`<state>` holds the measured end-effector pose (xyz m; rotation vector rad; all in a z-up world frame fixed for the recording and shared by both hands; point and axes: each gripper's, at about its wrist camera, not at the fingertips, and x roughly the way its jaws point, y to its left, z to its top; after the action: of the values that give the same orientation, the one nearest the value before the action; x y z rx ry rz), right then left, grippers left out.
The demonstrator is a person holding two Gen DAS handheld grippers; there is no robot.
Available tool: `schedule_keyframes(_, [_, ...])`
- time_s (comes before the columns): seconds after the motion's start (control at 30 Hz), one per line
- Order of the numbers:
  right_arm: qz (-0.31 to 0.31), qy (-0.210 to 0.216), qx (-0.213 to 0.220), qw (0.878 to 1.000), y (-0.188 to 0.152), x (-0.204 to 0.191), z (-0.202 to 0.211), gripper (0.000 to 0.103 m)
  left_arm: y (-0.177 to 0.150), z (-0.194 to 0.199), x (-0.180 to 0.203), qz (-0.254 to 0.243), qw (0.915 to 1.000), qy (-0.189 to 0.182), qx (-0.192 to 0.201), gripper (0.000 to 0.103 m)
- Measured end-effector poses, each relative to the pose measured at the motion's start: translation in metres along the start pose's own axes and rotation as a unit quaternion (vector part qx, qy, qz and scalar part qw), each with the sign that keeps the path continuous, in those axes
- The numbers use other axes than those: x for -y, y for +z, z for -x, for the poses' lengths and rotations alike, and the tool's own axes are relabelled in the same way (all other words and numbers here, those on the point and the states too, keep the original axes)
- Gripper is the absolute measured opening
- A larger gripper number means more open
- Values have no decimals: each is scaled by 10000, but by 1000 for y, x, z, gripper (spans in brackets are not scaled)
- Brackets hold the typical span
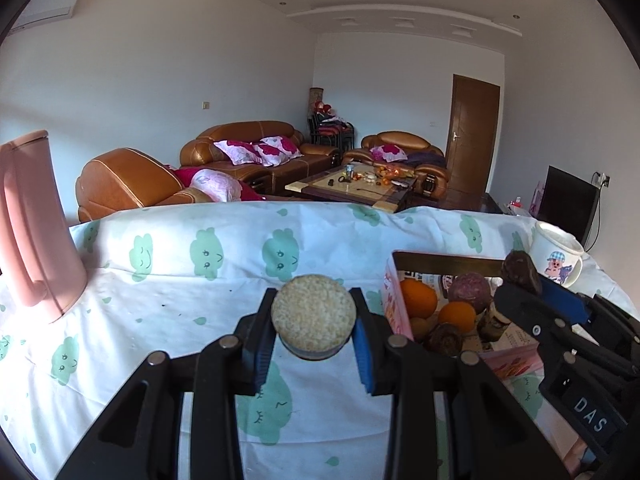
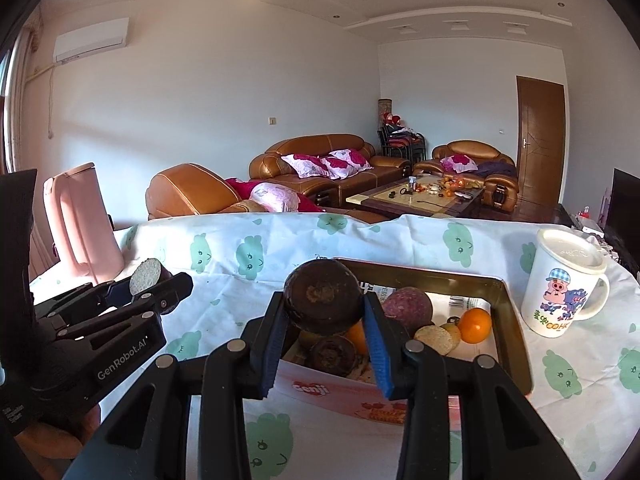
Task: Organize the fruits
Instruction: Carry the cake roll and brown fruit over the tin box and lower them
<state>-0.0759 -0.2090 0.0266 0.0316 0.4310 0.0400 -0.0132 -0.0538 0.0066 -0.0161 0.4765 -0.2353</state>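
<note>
Box (image 2: 516, 320) of fruit sits on the cloth-covered table (image 1: 180, 288), right of centre in the left wrist view and directly ahead in the right wrist view; gold inner walls, pink printed outer wall. Contents visible: purple round fruit (image 2: 408, 308), two oranges, one at the right inside wall (image 2: 475, 325) and one partly hidden behind the blue finger pad, a dark brown round piece (image 2: 333, 354) near the front wall, a pale grainy cut piece (image 2: 434, 339) beside the right-hand orange. Right gripper (image 2: 325, 320) is pinched on a dark brown round fruit (image 2: 324, 300), held above the near left part of the box, clear of the contents below. Left gripper (image 1: 314, 322) is pinched on a round piece with a pale grainy cut face (image 1: 314, 314), held over the bare cloth to the left of the box, well apart from it. In the left wrist view the right gripper enters from the right, over the box. Pink jug (image 1: 28, 224) stands at the left of the table. White cartoon mug (image 2: 564, 284) stands just right of the box, not touching it. Cloth is white with green cloud faces. Behind the table: brown leather sofas (image 2: 320, 164), a coffee table (image 2: 424, 196) with small clutter, a wooden door (image 2: 540, 136).
</note>
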Motion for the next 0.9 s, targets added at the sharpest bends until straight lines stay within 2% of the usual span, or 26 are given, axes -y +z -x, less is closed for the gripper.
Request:
schedule_keyframes(0.6, [-187, -573, 212, 9980, 9, 58, 9, 40, 16, -14, 60, -315, 9988, -379, 31, 36])
schedule_keyframes(0.9, [-219, -892, 168, 9956, 11, 81, 6, 40, 23, -32, 83, -332, 9979, -547, -101, 36])
